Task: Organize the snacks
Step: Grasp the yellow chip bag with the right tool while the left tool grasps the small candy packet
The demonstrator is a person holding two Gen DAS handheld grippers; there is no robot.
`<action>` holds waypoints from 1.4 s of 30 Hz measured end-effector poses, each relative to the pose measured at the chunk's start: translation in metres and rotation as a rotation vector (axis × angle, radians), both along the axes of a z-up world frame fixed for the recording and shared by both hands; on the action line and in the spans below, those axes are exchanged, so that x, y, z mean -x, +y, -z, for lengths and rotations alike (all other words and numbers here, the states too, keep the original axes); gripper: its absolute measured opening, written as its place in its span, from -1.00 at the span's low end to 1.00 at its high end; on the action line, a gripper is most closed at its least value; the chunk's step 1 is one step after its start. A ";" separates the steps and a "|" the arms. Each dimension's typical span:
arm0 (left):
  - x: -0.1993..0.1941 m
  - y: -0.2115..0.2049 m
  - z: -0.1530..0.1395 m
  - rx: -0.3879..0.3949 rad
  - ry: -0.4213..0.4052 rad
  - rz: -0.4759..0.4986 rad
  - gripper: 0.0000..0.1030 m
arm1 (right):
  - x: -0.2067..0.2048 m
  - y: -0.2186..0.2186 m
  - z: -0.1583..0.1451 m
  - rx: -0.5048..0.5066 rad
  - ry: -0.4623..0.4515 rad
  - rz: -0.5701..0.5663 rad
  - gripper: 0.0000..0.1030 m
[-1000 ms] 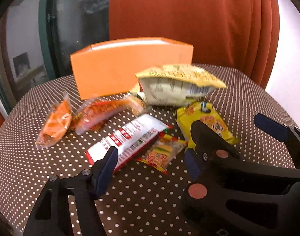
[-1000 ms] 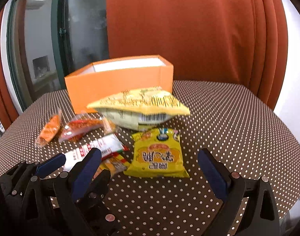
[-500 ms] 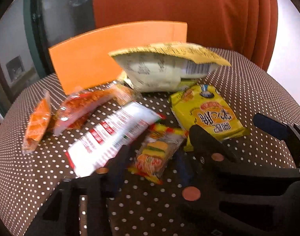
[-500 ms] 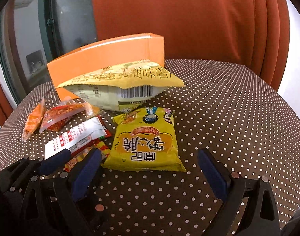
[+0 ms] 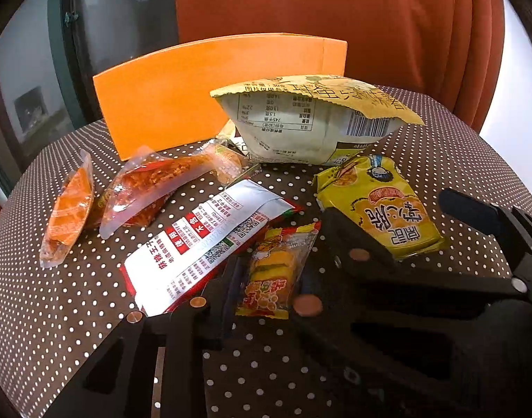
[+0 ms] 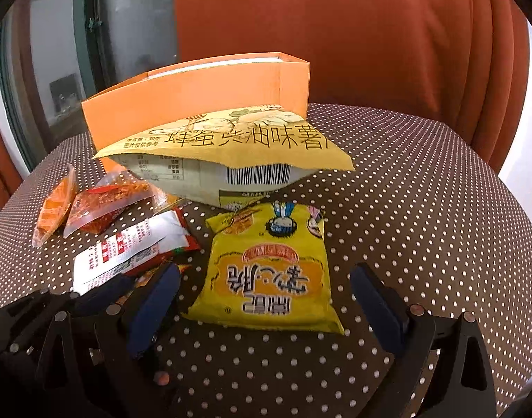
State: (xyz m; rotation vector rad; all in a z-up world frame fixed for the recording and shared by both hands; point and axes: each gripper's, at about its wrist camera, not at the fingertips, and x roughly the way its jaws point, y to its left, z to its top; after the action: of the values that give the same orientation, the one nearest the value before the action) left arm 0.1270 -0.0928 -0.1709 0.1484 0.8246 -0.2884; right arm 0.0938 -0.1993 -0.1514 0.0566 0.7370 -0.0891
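Several snack packs lie on a brown dotted table in front of an orange box (image 5: 210, 97). My left gripper (image 5: 269, 278) is open, its jaws on either side of a small yellow-and-red snack packet (image 5: 272, 271). My right gripper (image 6: 266, 299) is open around the near end of a bright yellow pack (image 6: 269, 271), also seen in the left wrist view (image 5: 380, 205). A white-and-red pack (image 5: 203, 240) lies left of the small packet. A large pale yellow chip bag (image 6: 227, 153) leans by the box.
Two orange-red clear sachets (image 5: 70, 209) (image 5: 151, 188) lie at the left. The table (image 6: 422, 191) is round, with its edge close at the right and front. An orange curtain (image 6: 335, 28) hangs behind, with a window at the left.
Both grippers have moved forward and down toward the snacks. The left jaws now flank the small packet, and the right jaws flank the yellow pack.
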 end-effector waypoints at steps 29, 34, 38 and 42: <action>0.036 0.003 -0.004 -0.001 -0.002 0.006 -0.40 | 0.025 -0.001 0.007 -0.058 0.080 -0.005 0.50; 0.050 0.009 -0.012 0.010 -0.018 0.005 -0.40 | 0.036 0.003 0.001 -0.060 0.070 0.000 0.50; 0.063 0.014 -0.022 0.020 -0.043 0.005 -0.40 | 0.049 0.009 -0.011 -0.050 0.046 0.001 0.50; 0.073 0.017 -0.032 0.031 -0.060 0.003 -0.40 | 0.055 0.009 -0.022 -0.042 0.023 0.002 0.50</action>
State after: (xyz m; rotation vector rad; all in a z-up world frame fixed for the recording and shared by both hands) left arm 0.0541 -0.0759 -0.1391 0.1289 0.7601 -0.2981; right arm 0.0385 -0.1900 -0.1299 0.0962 0.7622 -0.0759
